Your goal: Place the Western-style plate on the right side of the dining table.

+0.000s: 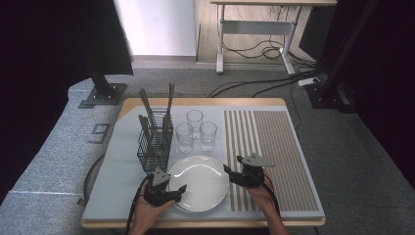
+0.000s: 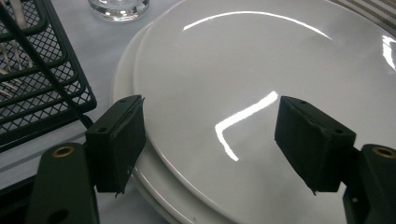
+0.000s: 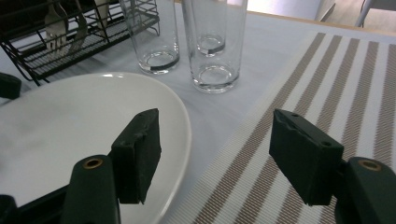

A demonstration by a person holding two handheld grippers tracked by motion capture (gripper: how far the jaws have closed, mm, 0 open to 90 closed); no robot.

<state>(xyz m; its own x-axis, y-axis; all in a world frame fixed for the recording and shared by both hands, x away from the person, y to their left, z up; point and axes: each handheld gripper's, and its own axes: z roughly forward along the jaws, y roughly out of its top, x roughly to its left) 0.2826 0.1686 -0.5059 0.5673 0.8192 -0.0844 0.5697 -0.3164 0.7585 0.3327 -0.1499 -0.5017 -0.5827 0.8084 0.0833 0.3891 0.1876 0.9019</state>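
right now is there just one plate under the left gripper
No, the left gripper view shows two white plates stacked, the lower rim peeking out beneath the upper one.

Stacked white plates (image 2: pixel 261 60) under the left gripper (image 2: pixel 210 140), jaws apart astride the top plate's rim, black wire basket (image 2: pixel 42 88) at nine o'clock, glass base (image 2: pixel 119 8) at eleven o'clock

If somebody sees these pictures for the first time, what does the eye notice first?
First, the shiny white plates, stacked near the table's front edge, with the open left gripper and open right gripper at either rim. Behind stand three empty glasses and a black wire basket holding cutlery.
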